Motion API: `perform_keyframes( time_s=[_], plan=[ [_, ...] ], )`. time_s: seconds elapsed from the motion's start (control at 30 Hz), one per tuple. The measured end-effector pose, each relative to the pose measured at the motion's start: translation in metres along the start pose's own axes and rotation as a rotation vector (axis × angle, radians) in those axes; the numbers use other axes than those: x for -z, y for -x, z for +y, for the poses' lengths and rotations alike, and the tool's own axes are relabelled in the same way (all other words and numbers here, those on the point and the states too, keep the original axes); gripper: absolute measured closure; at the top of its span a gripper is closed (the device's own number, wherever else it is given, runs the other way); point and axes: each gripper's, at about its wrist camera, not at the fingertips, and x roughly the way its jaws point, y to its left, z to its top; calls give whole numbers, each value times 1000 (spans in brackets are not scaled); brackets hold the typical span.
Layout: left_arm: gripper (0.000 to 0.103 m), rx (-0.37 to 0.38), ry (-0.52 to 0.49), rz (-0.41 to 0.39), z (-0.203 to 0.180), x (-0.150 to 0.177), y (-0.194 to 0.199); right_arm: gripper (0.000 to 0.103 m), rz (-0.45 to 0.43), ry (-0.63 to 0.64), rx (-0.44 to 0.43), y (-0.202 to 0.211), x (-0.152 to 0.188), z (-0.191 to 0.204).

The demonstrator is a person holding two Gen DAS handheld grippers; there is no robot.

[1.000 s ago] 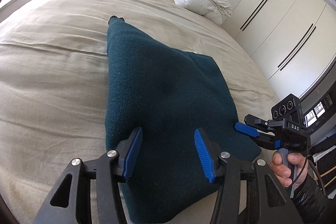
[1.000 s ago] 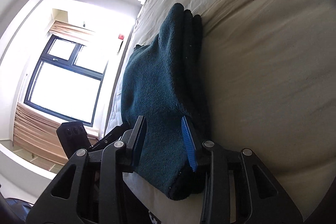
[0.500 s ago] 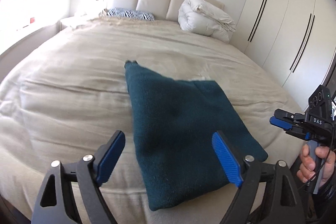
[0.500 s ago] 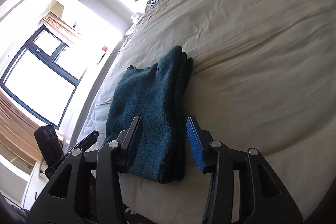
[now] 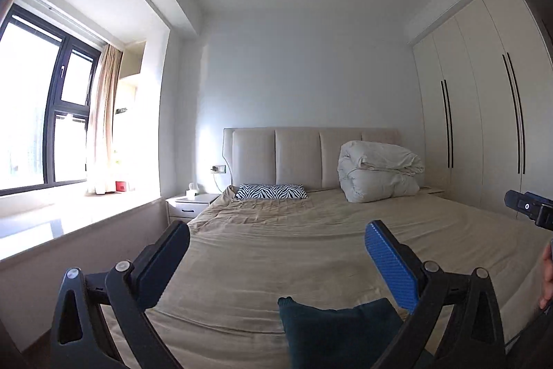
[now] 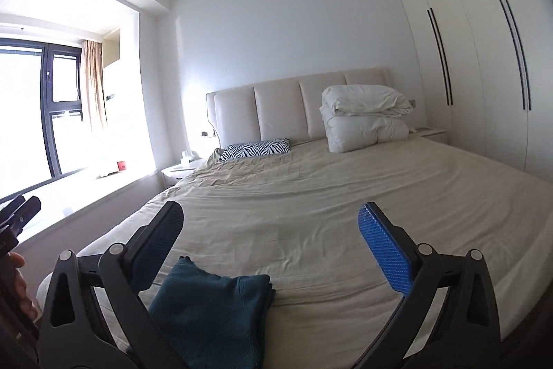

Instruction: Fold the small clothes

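Observation:
A dark teal knit garment (image 5: 338, 327) lies folded on the near end of the beige bed (image 5: 432, 223). My left gripper (image 5: 276, 227) hovers above and behind it, pointing level at the headboard, jaws opening wide with nothing between them. In the right wrist view the garment (image 6: 214, 306) shows stacked layers at its right edge on the bed (image 6: 380, 182). My right gripper (image 6: 271, 208) is raised over it, jaws also opening, nothing between the pads. Each gripper appears at the edge of the other's view: the right one (image 5: 528, 206), the left one (image 6: 17, 213), each with a hand.
A folded white duvet (image 5: 376, 175) and a zebra-print pillow (image 5: 269, 191) sit by the padded headboard (image 5: 297, 158). White wardrobe doors (image 5: 484, 127) line the right wall. A nightstand (image 5: 190, 201), window ledge and large window (image 5: 41, 113) are on the left.
Both grippers have lifted off the garment and tipped up to level, their jaws spreading wide. The folded garment stays on the bed, now low in both views.

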Motion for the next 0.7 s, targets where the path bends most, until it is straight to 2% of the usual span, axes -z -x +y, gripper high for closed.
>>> perform_keyframes(
  time_s=[0.1,0.17,0.3,0.4,0.5,0.7],
  plan=[
    [0,-33,-84,68,-11,-3,-2,0,-8,-6,-44,9,-16,6],
    [0,-34,-126,134,-19,1,-6,0,26,-18,-80,8,-21,10],
    [0,-20,-76,227,-19,16,-21,0,149,-38,-90,3,-13,19],
    [0,-25,-26,352,-18,35,-35,0,225,-32,-57,-4,2,23],
    [0,-53,-44,464,-22,62,-48,0,289,-30,-15,-13,22,24],
    [0,-19,10,673,-27,112,-73,0,455,-7,47,-39,76,30]
  ],
)
